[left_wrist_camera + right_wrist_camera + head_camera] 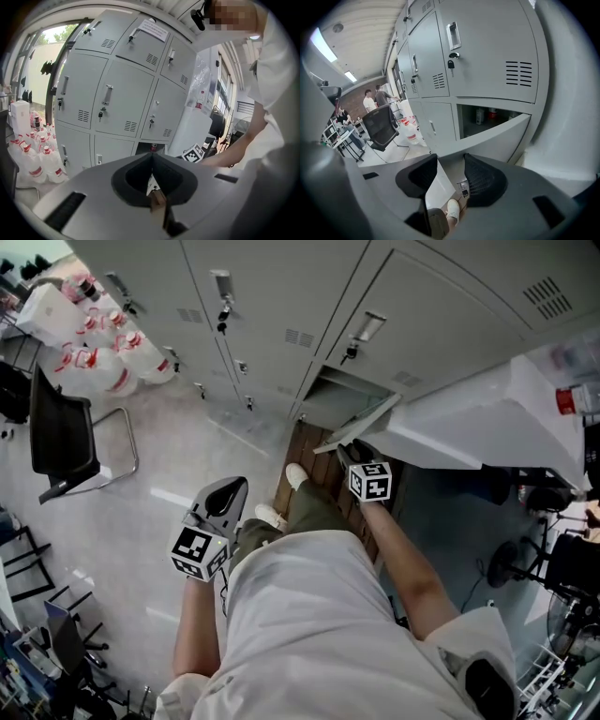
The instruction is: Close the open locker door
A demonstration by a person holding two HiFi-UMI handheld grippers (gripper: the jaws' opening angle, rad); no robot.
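Left gripper (228, 491) hangs with jaws together and empty, well left of the locker door (497, 137). Right gripper (450, 161) stands wide, the door's free edge between its jaws, not clamped. The plain grey door stands ajar on the lowest row, with bottles (481, 115) inside.

Black chair (61, 437) off to my left, jugs (112, 367) heaped just past it. Two people (370, 101) stand further back.
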